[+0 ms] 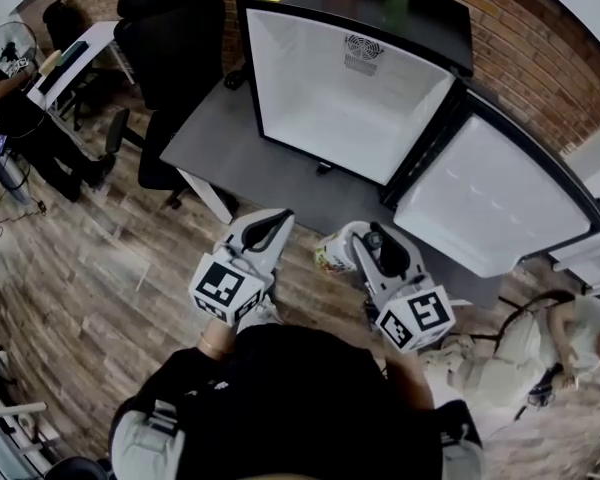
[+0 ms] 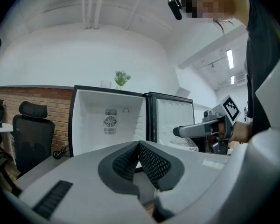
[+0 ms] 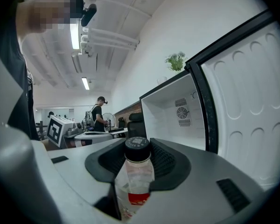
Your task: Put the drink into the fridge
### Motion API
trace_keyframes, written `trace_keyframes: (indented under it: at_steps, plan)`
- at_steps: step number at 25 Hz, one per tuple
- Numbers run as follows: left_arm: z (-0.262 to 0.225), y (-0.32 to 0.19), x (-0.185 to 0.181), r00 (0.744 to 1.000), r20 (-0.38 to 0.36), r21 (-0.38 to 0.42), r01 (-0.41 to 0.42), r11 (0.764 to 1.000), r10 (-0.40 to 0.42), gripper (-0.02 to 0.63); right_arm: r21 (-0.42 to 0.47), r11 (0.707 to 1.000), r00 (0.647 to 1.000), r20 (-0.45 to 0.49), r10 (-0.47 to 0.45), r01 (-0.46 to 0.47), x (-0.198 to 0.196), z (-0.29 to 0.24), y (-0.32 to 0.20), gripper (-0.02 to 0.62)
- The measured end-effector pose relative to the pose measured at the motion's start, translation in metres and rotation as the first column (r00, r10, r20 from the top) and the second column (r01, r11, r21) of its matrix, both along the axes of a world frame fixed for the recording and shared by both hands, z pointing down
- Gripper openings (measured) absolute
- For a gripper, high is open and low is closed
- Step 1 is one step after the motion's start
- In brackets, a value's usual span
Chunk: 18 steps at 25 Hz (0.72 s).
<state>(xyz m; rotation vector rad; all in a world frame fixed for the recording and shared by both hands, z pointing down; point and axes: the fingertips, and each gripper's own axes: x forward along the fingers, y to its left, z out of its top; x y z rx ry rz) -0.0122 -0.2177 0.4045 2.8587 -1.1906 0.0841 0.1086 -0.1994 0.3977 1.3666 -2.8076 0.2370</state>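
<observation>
Right gripper [image 3: 138,158] is clamped on a clear drink bottle [image 3: 135,178] w/ black cap [image 3: 137,148] & red label, jaws held fairly wide by its body. Bottle is outside the fridge [image 1: 340,88], near its open front. Fridge door [image 1: 490,203] stands wide open at right. Left gripper [image 2: 139,147] has jaws pressed together w/ nothing betw. them, pointing toward the fridge.

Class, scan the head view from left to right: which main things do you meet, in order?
person at the desk → left gripper → right gripper holding the drink → open fridge door
</observation>
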Motion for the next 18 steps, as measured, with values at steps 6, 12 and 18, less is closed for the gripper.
trace_keyframes:
  at_steps: [6,12,18]
  plan:
    - [-0.001,-0.041,-0.011,0.999,-0.016,-0.022,-0.038,0.999,0.037,-0.005,-0.001,0.999,0.999,-0.021,0.04,-0.04,-0.012,-0.003,-0.037,0.15]
    - [0.001,-0.075,-0.033,0.997,-0.031,-0.035,-0.072,0.997,0.07,-0.005,0.001,0.996,0.995,-0.038,0.094,-0.094,-0.03,-0.009,-0.071,0.149]
    - [-0.002,-0.114,-0.057,0.992,-0.038,-0.027,-0.12,0.992,0.119,-0.005,0.009,0.987,0.986,-0.052,0.159,-0.159,-0.047,-0.015,-0.11,0.15]
